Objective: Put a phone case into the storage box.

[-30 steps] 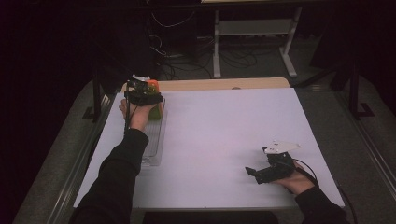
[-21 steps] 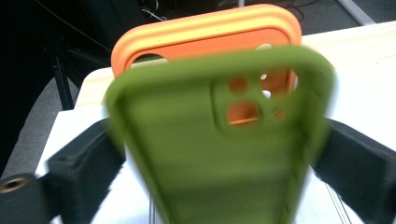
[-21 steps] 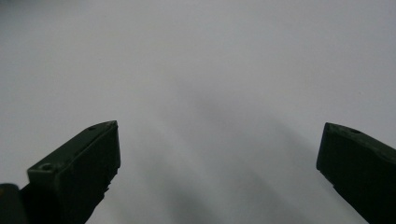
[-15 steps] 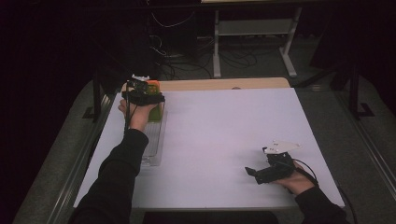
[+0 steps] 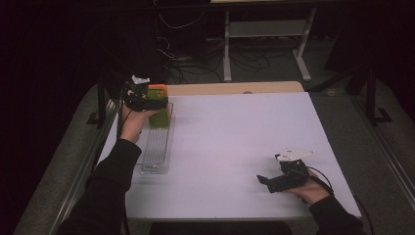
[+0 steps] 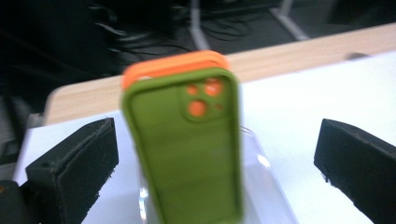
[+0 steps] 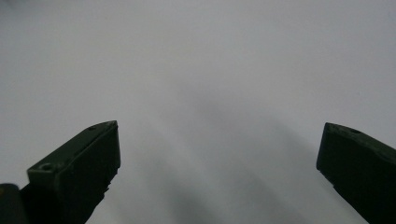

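Tongs, left: we see our left tongs (image 6: 205,154) spread wide, their black pads (image 6: 74,168) well clear on either side of the green phone case (image 6: 187,149); the jaws have just been opening, and nothing is pinched between them now.
Tongs, right: our right tongs (image 7: 219,172) gape open over bare white, holding nothing; in the high view they (image 5: 286,177) rest low near the front right corner.
Cases: the green phone case stands upright with an orange phone case (image 6: 173,65) right behind it, back to back as far as we can tell. In the high view the pair (image 5: 159,105) sits at the far end of the clear rack (image 5: 155,149).
Rack: it lies along the left side of the surface (image 5: 235,142), its near slots empty.
Step in hand: we judge this the release, the green case set into its slot and let go.
Next move: we need to draw the left tongs straight back and up without brushing the case, which looks easy to tip. Then we look for the next piece; no further case shows on the surface.
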Available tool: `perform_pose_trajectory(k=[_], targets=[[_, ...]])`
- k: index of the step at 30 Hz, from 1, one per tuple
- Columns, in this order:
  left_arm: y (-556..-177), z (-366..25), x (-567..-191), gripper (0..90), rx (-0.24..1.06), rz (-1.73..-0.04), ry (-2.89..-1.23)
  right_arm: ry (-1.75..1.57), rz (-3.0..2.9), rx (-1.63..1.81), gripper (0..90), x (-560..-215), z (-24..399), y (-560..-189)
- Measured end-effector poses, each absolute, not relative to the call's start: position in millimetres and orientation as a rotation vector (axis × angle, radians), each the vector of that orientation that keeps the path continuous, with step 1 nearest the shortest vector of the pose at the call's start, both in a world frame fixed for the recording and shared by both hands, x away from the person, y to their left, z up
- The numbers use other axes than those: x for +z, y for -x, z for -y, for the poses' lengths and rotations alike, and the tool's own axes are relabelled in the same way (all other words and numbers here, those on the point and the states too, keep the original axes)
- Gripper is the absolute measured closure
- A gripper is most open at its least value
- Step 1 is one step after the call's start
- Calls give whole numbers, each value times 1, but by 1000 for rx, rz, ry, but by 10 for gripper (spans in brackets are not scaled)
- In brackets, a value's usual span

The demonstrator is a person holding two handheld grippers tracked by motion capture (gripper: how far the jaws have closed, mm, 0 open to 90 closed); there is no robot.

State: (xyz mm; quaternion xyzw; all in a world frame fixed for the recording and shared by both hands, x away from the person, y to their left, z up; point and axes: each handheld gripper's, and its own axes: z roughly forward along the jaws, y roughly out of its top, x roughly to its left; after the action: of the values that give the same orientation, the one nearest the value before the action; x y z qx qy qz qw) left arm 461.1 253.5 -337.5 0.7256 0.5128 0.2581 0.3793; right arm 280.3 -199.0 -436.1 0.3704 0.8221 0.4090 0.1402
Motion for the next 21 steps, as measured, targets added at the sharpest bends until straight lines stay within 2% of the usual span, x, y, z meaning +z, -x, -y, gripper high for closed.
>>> perform_pose_trajectory(k=[8,21], targets=[[-438,-258,-334,0,555,-1141,-1907,-1061,-2380,1169,0,-437,198,-281],[-398,-261,-338,0,482,-961,-1954,-1047,-2386,1171,0,-436,199,-281]])
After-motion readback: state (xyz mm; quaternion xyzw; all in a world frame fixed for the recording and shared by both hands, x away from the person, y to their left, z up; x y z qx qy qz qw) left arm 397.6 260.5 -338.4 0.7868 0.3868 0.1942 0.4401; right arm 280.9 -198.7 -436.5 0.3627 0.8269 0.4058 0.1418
